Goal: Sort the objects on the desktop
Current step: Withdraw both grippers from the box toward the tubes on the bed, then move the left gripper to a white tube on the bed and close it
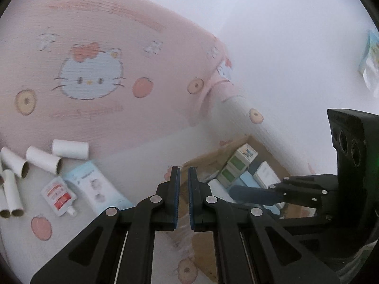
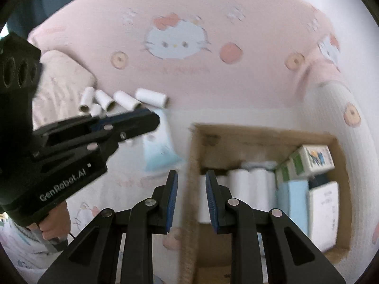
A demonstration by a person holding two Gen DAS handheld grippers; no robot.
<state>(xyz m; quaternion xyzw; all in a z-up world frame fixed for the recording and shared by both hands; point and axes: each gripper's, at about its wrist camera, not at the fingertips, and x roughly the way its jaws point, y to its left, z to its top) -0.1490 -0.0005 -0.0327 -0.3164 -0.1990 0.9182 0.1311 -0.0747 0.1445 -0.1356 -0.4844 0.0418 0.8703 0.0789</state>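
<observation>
Several white cardboard tubes [image 1: 69,150] [image 2: 151,97] lie on a pink cartoon-cat bedsheet. Beside them are a red-and-white spout pouch [image 1: 58,194] and a light blue packet [image 1: 94,184] [image 2: 158,156]. An open cardboard box [image 1: 208,161] [image 2: 260,131] holds white rolls [image 2: 246,189], green-and-white cartons [image 1: 236,163] [image 2: 312,158] and pale flat boxes. My left gripper [image 1: 183,172] [image 2: 155,119] hovers between the packet and the box, shut and empty. My right gripper [image 2: 191,177] [image 1: 236,193] is above the box's left wall, shut with nothing in it.
The sheet rises in a pink fold [image 1: 213,87] behind the box. A person's hand [image 2: 54,222] grips the left gripper's handle. A bundle of cream cloth [image 2: 64,78] lies left of the tubes. A printed packet [image 1: 372,59] sits far right.
</observation>
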